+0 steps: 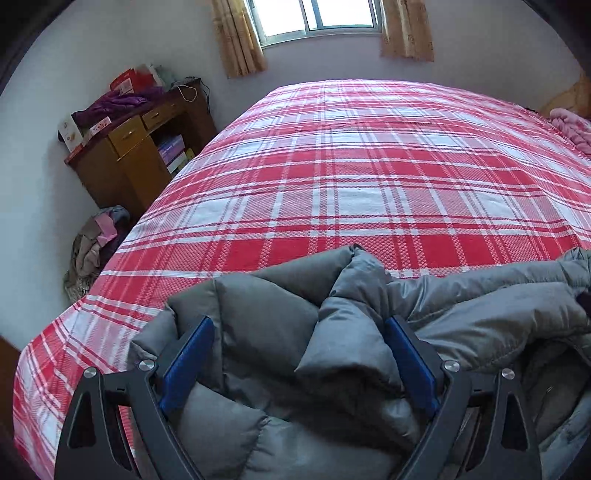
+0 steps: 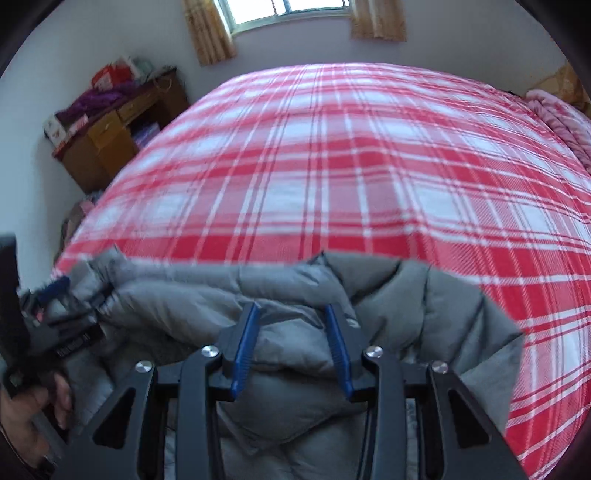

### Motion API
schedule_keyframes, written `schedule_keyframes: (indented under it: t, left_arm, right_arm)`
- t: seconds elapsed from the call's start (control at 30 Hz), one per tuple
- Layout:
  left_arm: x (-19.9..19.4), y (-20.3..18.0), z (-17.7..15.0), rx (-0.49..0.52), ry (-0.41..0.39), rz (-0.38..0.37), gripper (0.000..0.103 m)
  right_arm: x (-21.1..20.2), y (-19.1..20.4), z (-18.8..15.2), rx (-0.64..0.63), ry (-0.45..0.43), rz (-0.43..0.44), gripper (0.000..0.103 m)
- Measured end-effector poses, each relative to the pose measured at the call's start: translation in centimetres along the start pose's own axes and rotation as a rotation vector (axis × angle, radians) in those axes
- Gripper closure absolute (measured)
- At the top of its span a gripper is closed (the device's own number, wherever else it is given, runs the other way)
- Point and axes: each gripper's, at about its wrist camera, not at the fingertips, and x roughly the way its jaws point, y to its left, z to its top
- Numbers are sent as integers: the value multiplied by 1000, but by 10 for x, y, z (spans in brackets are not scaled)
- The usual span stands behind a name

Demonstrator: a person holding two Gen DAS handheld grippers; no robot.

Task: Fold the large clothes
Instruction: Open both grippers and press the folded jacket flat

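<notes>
From the left wrist, the left tool (image 1: pixel 297 328) stood wide apart, its blue pads (image 1: pixel 188 363) flanking a puffy fold of the grey jacket (image 1: pixel 273 314) without pressing it. The jacket lay bunched at 6 o'clock on the plaid bed (image 1: pixel 351 166). A cluttered desk (image 1: pixel 136 147) stood at 10 o'clock, a heap of clothes (image 1: pixel 96 243) on the floor at 9, a window (image 1: pixel 317 16) at 12, a pink blanket (image 1: pixel 570 127) at 2.

From the right wrist, blurred, the right tool (image 2: pixel 291 314) was clamped on a jacket fold. At 8 o'clock a hand (image 2: pixel 33 410) held the left tool.
</notes>
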Motion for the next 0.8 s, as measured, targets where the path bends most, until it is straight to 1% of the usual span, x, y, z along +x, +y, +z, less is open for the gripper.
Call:
schedule_keyframes:
  t: [0.07, 0.23, 0.37, 0.53, 0.8]
  left_arm:
    - [6, -1, -5, -7, 3, -6, 9]
    - [14, 0, -10, -19, 6, -31, 7]
    - [18, 5, -11, -48, 17, -59, 6]
    - [22, 2, -12, -46, 25, -46, 3]
    - [24, 0, -11, -40, 22, -33, 2]
  right_arm:
    - [4, 0, -7, -7, 1, -14, 62]
    - [14, -8, -12, 1, 15, -13, 64]
    - [19, -3, -18, -44, -1, -43, 64]
    - [23, 1, -23, -70, -35, -75, 64]
    - [25, 4, -25, -86, -49, -100, 64]
